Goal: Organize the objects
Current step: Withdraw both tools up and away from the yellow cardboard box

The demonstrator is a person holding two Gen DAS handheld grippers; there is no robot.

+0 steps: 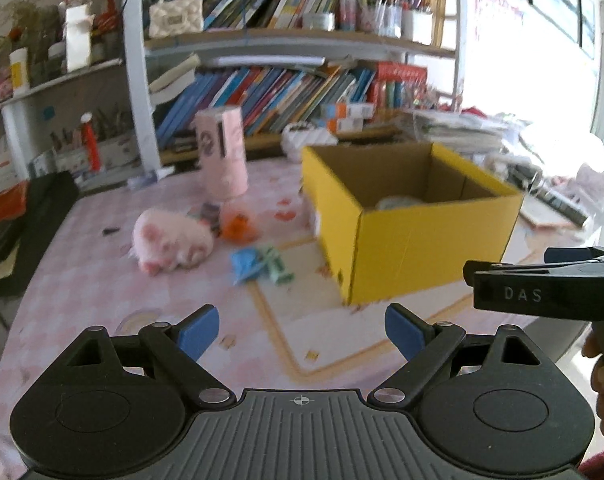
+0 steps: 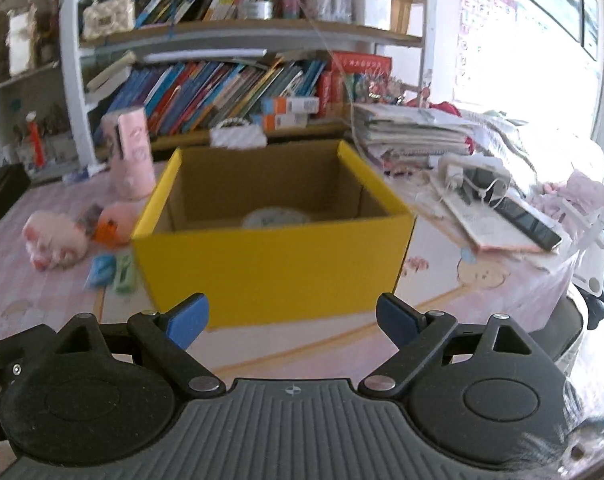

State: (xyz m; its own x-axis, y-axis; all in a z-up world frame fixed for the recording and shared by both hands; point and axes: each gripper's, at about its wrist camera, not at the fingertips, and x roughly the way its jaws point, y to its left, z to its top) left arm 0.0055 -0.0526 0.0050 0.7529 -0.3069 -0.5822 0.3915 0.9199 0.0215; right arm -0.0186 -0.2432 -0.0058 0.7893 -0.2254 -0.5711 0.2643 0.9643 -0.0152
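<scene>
On the far left of the pink checked tablecloth (image 1: 82,280) a pink plush pig (image 1: 170,242) is lying on its side, with a tall pink cylinder (image 1: 222,150) standing upright behind it. Just beside the pig an orange item (image 1: 240,228) is sitting, blurred beyond naming, and nearer the camera a blue packet (image 1: 244,262) and a green packet (image 1: 278,266) are lying together, touching or nearly so. Further right the open yellow box (image 1: 417,248) is waiting, and something pale and round (image 2: 276,216), possibly a lid or a dish, is already resting on its floor. So the sorting is looking barely begun: one thing seems to be in, and at least five are remaining loose on the cloth. The left gripper (image 1: 302,332) is hovering short of the packets with its blue fingers spread wide and nothing between them; the right gripper (image 2: 292,320) is facing the box front, likewise spread and empty.
</scene>
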